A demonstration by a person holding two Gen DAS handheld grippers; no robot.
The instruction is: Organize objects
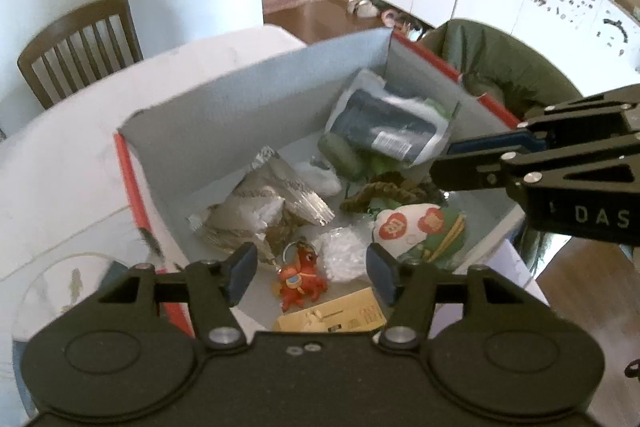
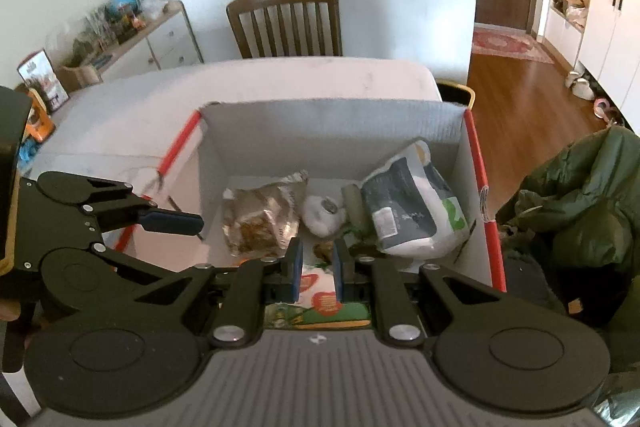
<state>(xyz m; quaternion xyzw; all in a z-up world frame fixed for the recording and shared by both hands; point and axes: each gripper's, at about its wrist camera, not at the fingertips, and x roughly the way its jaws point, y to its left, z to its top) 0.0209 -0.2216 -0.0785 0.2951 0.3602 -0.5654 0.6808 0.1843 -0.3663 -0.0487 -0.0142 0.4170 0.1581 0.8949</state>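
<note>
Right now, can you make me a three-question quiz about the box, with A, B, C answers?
1. Where is the horse keychain?
A. on the chair
B. in the box
C. on the floor

2. What colour are the box's edges?
A. red
B. blue
C. yellow

3. How is the left gripper?
A. shut on the keychain
B. open
C. out of view

Answers: 1 B, it lies on the box floor near the foil bag. 2 A, red strips run along the rim. 3 B, its fingers stand wide apart, holding nothing.

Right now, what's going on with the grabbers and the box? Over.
Left gripper open above red horse keychain. Right gripper narrowly open, empty, over box. Grey cardboard box with red edges full of clutter. Nothing blocking.
</note>
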